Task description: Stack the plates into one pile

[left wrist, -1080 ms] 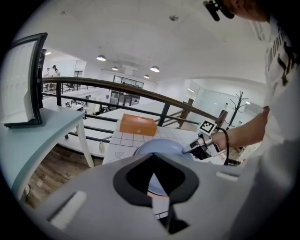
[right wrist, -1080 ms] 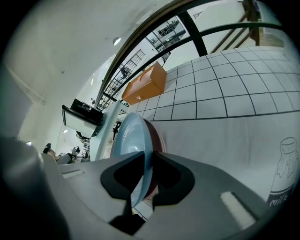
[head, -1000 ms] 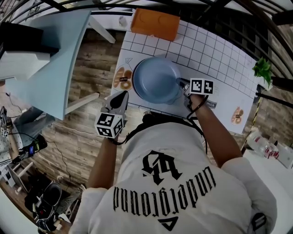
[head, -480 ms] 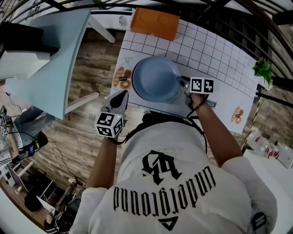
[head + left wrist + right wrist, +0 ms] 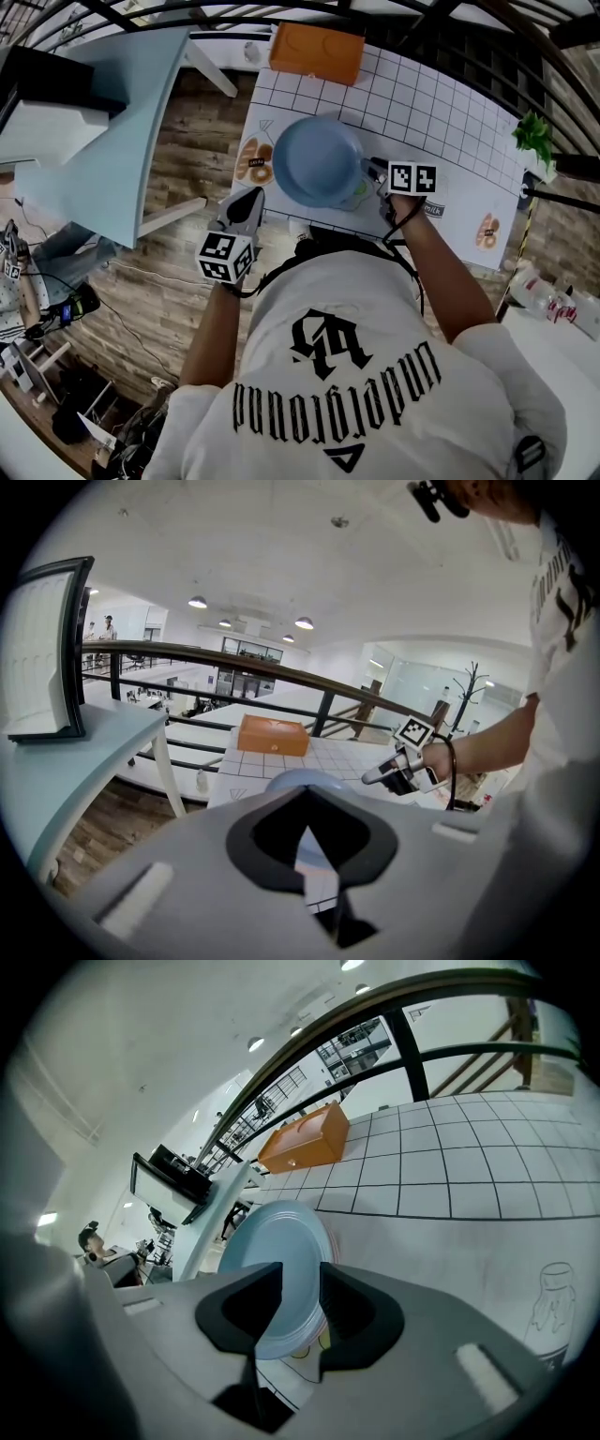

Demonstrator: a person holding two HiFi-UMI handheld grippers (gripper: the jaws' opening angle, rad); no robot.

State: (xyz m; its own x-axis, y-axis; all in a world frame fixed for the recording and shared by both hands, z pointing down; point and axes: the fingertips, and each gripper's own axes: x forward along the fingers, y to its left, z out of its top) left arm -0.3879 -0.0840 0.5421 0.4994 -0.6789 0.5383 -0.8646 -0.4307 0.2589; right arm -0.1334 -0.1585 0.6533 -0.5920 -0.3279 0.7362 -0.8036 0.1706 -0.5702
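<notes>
Plates (image 5: 319, 161) are sitting in one pile on the white gridded mat (image 5: 441, 112), a blue one on top and slivers of pink and green rim peeking out from under it on the side nearest the person. The right gripper (image 5: 372, 170) is hovering at the pile's right edge, pointing down and in towards it. In the right gripper view its jaws have just been opening and are standing wide, with the near rim of the blue plate (image 5: 272, 1269) lying in the gap between them and neither pad pressing on it. The left gripper (image 5: 251, 199) is hanging just off the mat's near-left edge, close to the pile but apart from it. Its jaws are drawn together to a thin slit with nothing between them, and the pile is showing beyond their tips. An orange box (image 5: 316, 52) is resting on the mat's far edge, well apart from the pile, its lid closed and its inside hidden.
</notes>
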